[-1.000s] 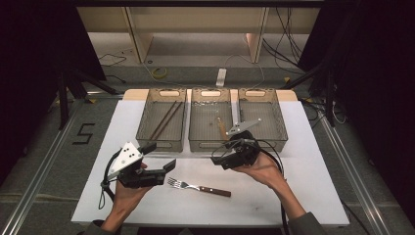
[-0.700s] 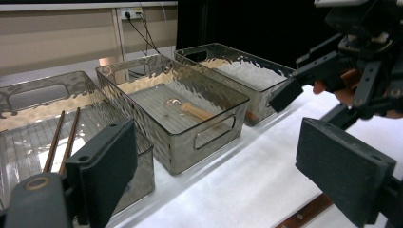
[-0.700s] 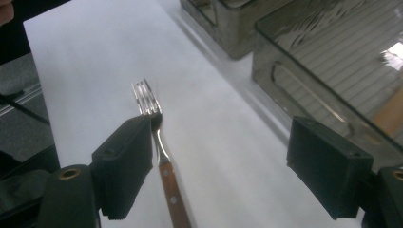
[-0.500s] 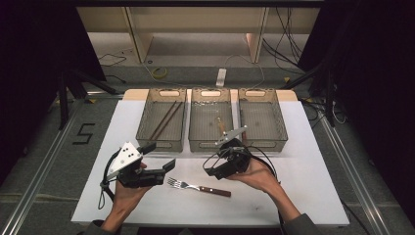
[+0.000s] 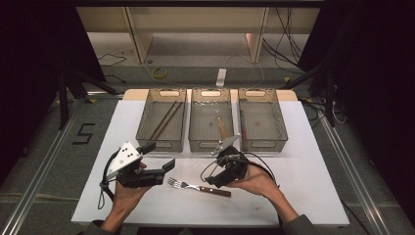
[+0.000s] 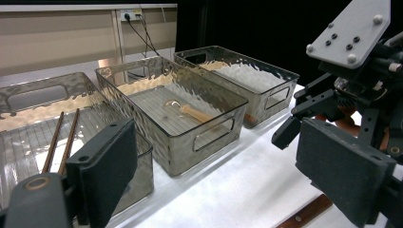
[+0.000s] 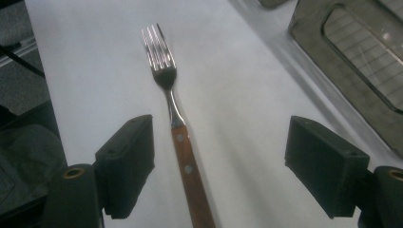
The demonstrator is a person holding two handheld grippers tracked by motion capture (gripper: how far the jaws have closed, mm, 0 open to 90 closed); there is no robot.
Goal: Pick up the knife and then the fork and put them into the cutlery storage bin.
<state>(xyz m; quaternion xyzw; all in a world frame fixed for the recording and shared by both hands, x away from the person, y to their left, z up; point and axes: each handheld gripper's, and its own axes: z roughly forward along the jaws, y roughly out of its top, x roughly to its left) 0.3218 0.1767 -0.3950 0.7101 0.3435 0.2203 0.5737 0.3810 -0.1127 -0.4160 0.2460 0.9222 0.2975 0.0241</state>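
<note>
A fork [image 5: 198,187] with a brown wooden handle lies flat on the white table [image 5: 303,176], tines to the left. My right gripper [image 5: 210,179] hovers low over the handle end, jaws open. In the right gripper view the fork [image 7: 176,123] runs up between the wide-open jaws of the right gripper [image 7: 223,166], nearer the left pad, with neither pad touching it. My left gripper [image 5: 157,155] is held above the table to the left of the fork, open and empty. In the left gripper view the left gripper [image 6: 223,175] faces the bins, with the right gripper [image 6: 351,95] at the right.
Three clear bins stand in a row at the back of the table. The left bin [image 5: 147,132] holds two chopsticks [image 5: 165,120], the middle bin [image 5: 195,137] a wooden-handled utensil [image 5: 221,126], and the right bin [image 5: 281,132] a thin brown piece [image 5: 243,128]. Dark floor surrounds the table.
My right gripper has come down and to the left, from the front of the bins to just over the fork's handle. The left gripper has stayed put.
</note>
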